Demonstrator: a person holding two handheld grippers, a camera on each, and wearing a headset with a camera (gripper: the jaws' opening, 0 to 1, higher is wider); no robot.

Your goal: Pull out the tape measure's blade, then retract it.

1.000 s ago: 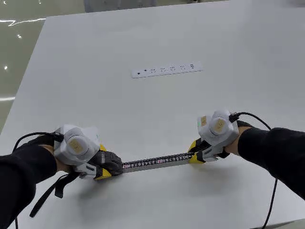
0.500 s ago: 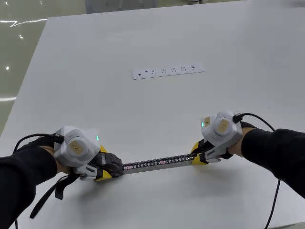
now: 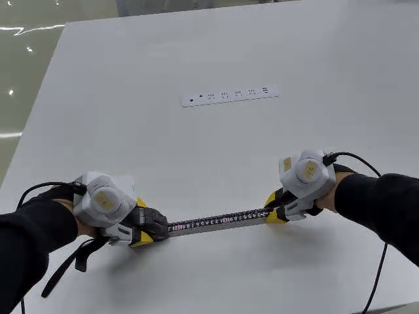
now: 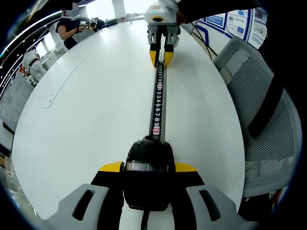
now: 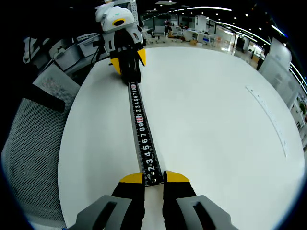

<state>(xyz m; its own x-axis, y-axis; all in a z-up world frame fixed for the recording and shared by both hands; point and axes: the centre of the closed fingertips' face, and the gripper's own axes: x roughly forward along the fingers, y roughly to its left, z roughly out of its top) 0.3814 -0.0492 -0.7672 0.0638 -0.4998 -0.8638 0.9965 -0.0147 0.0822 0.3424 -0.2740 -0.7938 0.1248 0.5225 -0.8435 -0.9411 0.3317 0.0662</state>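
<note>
Tape case: black. Blade: dark, numerals printed in white, red marks printed at intervals. Left gripper and right gripper: grey-white bodies, black jaws tipped yellow. Table: plain white. A white power strip is seen at 12 o'clock from the blade. Sleeves: black. Chair, at 3 o'clock in the left gripper view: grey mesh.

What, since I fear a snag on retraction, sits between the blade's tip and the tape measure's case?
Nothing visible. The blade runs straight over bare table from the jaws of the right gripper to the case held by the left gripper. The power strip lies well off to the side.
</note>
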